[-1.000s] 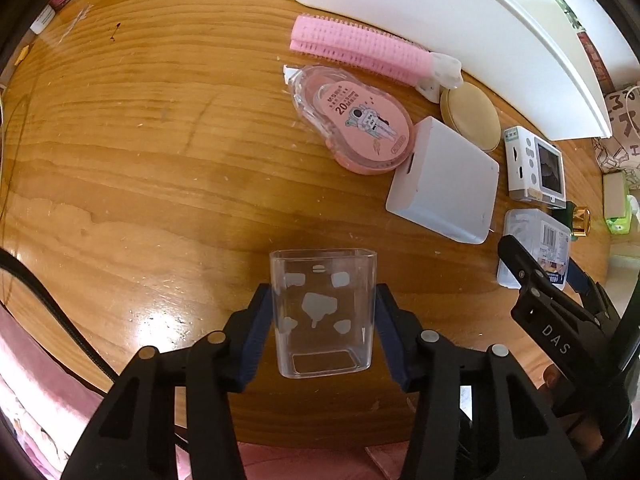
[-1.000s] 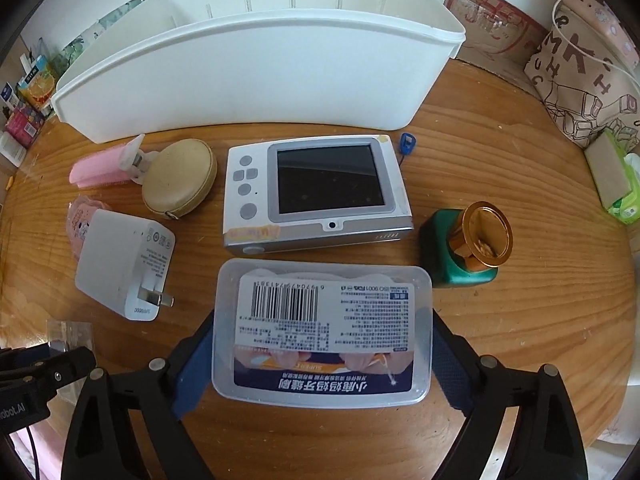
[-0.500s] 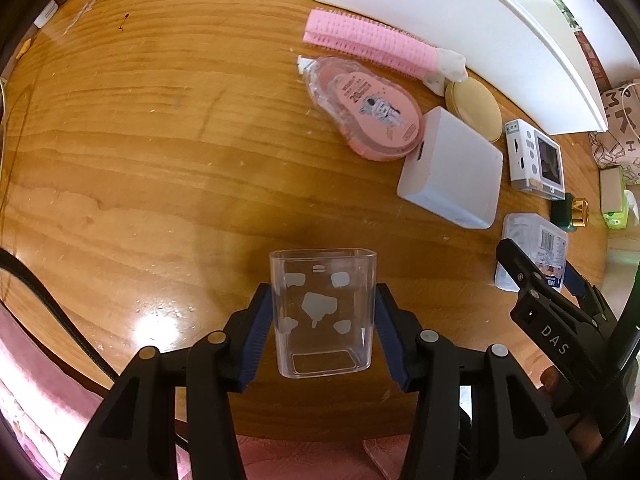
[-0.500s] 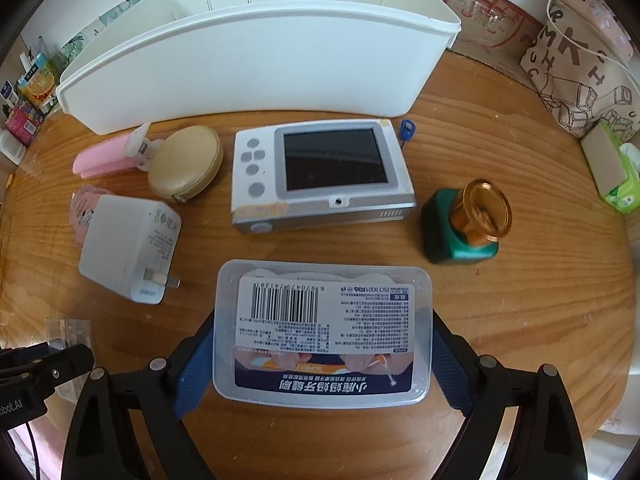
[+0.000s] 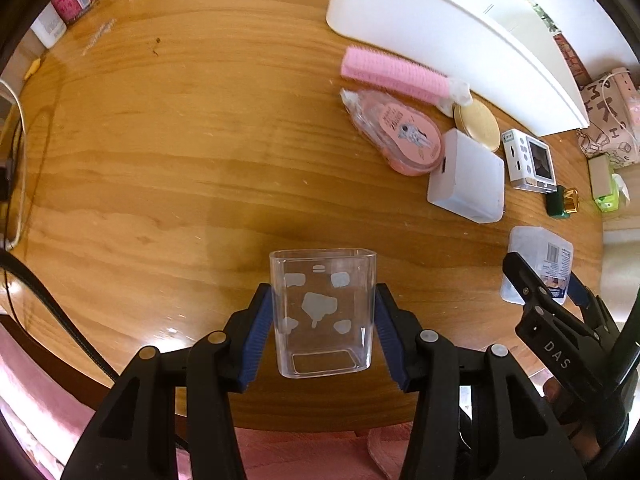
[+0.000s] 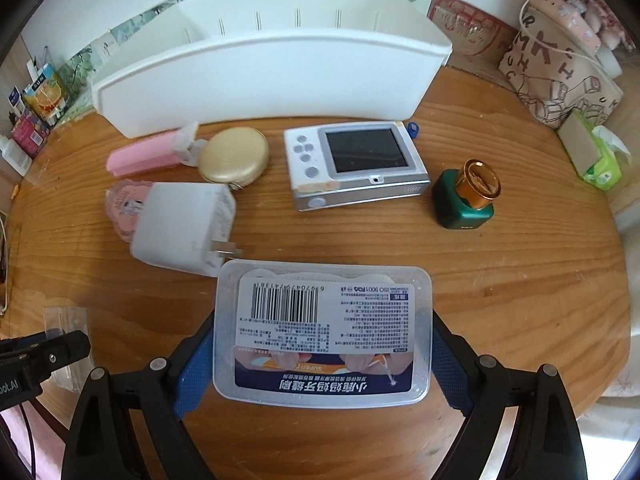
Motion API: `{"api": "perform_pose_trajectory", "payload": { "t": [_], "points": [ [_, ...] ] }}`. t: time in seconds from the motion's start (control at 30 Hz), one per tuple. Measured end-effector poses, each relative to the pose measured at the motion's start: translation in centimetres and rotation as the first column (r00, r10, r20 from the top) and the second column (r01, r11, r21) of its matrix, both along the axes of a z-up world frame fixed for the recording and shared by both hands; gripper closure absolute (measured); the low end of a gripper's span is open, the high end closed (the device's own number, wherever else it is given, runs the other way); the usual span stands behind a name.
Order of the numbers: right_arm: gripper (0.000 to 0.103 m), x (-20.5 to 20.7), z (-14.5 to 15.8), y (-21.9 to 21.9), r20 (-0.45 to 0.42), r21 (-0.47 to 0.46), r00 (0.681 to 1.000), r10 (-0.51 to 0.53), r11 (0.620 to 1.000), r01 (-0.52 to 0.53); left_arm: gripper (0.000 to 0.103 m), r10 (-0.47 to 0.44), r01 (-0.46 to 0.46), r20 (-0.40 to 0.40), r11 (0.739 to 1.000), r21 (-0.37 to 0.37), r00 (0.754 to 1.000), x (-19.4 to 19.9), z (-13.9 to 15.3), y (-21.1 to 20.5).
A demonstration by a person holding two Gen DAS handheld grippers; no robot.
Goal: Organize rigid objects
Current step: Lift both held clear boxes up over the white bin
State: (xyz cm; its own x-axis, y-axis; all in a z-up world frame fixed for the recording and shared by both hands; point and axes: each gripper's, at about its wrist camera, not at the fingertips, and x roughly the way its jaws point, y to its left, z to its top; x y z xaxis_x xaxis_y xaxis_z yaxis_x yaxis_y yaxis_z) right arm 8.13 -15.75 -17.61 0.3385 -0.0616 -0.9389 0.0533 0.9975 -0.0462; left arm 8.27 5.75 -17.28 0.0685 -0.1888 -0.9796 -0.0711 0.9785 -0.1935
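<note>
My left gripper (image 5: 323,320) is shut on a clear square cup (image 5: 322,312) with white patches, held above the wooden table's near edge. My right gripper (image 6: 322,344) is shut on a clear plastic box (image 6: 322,336) with a barcode label, also held above the table; it shows in the left wrist view (image 5: 538,258) too. On the table lie a pink hair roller (image 6: 140,158), a round gold case (image 6: 234,154), a white charger (image 6: 184,230), a pink tape dispenser (image 5: 400,136), a white handheld device (image 6: 356,164) and a green bottle with gold cap (image 6: 466,200).
A long white divided organizer bin (image 6: 272,76) stands at the back of the table. A patterned bag (image 6: 560,76) and a green tissue pack (image 6: 596,160) sit at the right. Small cartons (image 6: 36,108) stand at the far left. The table's near edge lies below both grippers.
Both grippers have drawn back and up from the items, which now look smaller and farther. Each still holds its object the same way.
</note>
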Motion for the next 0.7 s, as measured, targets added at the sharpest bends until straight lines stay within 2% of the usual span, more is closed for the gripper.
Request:
{"api": "perform_pose_trajectory", "payload": {
  "t": [0.23, 0.43, 0.57, 0.7],
  "points": [
    [0.010, -0.7, 2.3, 2.0, 0.076, -0.025, 0.997, 0.012, 1.000, -0.010, 0.050, -0.010, 0.010, 0.038, 1.000, 0.006, 0.999, 1.2, 0.6, 3.0],
    [0.010, -1.8, 4.0, 3.8, 0.135, -0.059, 0.989, 0.059, 0.997, -0.052, 0.050, -0.013, 0.012, 0.087, 1.000, 0.012, 0.996, 1.6, 2.6, 4.8],
    [0.010, -1.8, 5.6, 4.7, 0.189, -0.097, 0.974, 0.124, 0.989, -0.107, 0.050, -0.009, 0.007, 0.123, 1.000, 0.012, 0.992, 2.3, 4.0, 6.4],
    [0.010, -1.2, 7.1, 4.9, 0.242, -0.093, 0.956, 0.165, 0.985, -0.147, 0.050, 0.013, -0.013, 0.146, 1.000, 0.002, 0.989, 3.3, 5.0, 7.0]
  ]
}}
